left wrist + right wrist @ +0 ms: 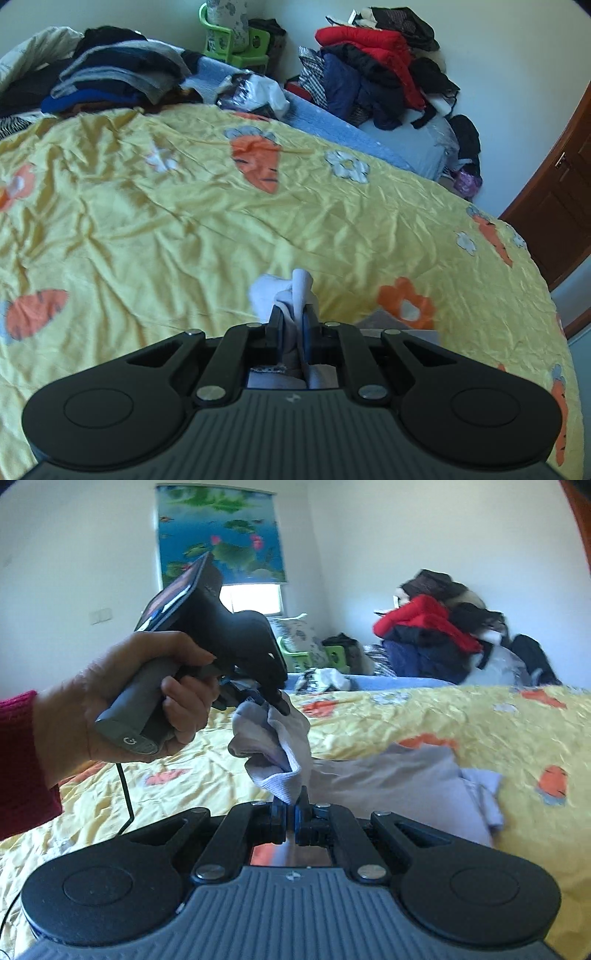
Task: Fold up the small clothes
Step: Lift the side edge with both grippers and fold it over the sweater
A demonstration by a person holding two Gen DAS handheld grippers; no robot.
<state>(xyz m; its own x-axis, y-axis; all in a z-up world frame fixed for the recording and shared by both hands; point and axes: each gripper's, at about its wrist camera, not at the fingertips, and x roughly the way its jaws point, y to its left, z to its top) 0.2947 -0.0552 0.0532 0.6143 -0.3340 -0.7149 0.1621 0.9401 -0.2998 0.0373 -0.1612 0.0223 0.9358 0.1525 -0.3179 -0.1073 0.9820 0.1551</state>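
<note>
A yellow bedspread (pixel 177 229) printed with carrots and flowers covered the bed, wrinkled all over, with a heap of jackets (pixel 436 642) against the white wall beyond and a stack of dark folded clothes (pixel 110 74) at the far side. A lotus-print blind (pixel 221 531) hung over the window.

Above the spread, a small white sock (pixel 275 753) was held in the air between the two tools. The left gripper (pixel 273 703), held in a hand (pixel 122 705) with a red sleeve, was clenched on the sock's upper end; from its own camera the cloth (pixel 291 295) stood pinched between the closed fingers. The right gripper (pixel 291 808) was clamped on the sock's lower, ribbed edge, its jaws drawn together on the fabric. The sock sagged in a bunched fold between the two grips.

Just beyond, a pale grey garment (pixel 413 786) lay spread on the bedspread.
</note>
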